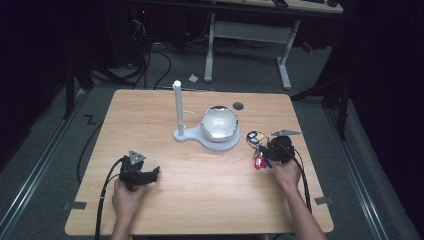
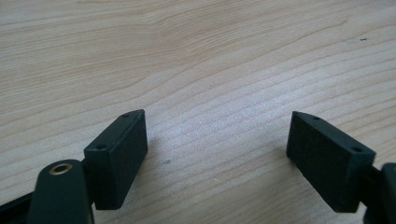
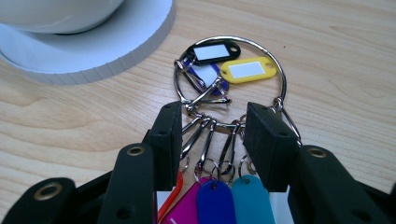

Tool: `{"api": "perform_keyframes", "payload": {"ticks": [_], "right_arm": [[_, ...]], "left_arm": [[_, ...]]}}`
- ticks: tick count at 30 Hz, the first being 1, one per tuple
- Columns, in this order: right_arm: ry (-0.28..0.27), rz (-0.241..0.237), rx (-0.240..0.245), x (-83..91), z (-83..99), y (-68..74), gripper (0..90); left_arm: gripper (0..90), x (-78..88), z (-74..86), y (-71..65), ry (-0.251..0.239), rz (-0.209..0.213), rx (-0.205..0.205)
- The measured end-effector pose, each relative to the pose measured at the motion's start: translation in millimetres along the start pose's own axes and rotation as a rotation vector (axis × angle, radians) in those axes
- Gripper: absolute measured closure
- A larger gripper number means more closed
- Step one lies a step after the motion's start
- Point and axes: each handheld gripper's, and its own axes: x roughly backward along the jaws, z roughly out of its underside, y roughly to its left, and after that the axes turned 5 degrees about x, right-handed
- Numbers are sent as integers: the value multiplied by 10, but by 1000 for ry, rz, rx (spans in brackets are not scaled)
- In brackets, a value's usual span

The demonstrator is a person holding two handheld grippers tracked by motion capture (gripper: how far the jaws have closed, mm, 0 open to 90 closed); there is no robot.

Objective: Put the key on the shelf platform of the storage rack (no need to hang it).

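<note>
Keys of a sort, plastic tags in several colours, hang on a large metal ring [image 3: 229, 70] that lies flat on the wooden worktop [image 1: 200, 185] near its right edge. The right gripper [image 3: 212, 128] straddles the near side of that ring, its jaws partly open with small clips and the ring wire between them; whether the pads actually touch the metal cannot be told. Black, yellow and blue tags [image 3: 212, 52] lie inside the ring, while orange, magenta, blue and teal tags [image 3: 215, 200] sit under the gripper. Just beyond the ring stands a white stand [image 1: 207, 137] with a round base, carrying a shiny dome [image 1: 219, 123] and an upright white post [image 1: 177, 102], near the middle of the worktop toward its far edge. The left gripper [image 2: 217, 149] rests low over bare wood near the front left corner, its jaws spread wide and holding nothing. A hand [image 1: 127, 197] grips it from the front edge.
</note>
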Motion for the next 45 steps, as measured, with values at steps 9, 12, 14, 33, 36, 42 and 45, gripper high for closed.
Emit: {"api": "perform_keyframes", "payload": {"ticks": [9, 12, 14, 33, 36, 42, 45], "right_arm": [[43, -6, -29, -126, -28, -13, 571], [60, -4, -35, -176, -15, -11, 563], [68, -1, -37, -188, -14, -10, 563], [97, 9, -44, -239, 7, -63, 643], [96, 6, -37, -240, 4, -57, 668], [103, -3, -25, -237, -3, -40, 703], [102, -8, -32, -239, -2, -43, 661]], "left_arm": [[209, 0, 0, 0, 0, 0, 0], [209, 0, 0, 0, 0, 0, 0], [209, 0, 0, 0, 0, 0, 0], [208, 0, 0, 0, 0, 0, 0], [208, 0, 0, 0, 0, 0, 0], [208, 0, 0, 0, 0, 0, 0], [208, 0, 0, 0, 0, 0, -1]]}}
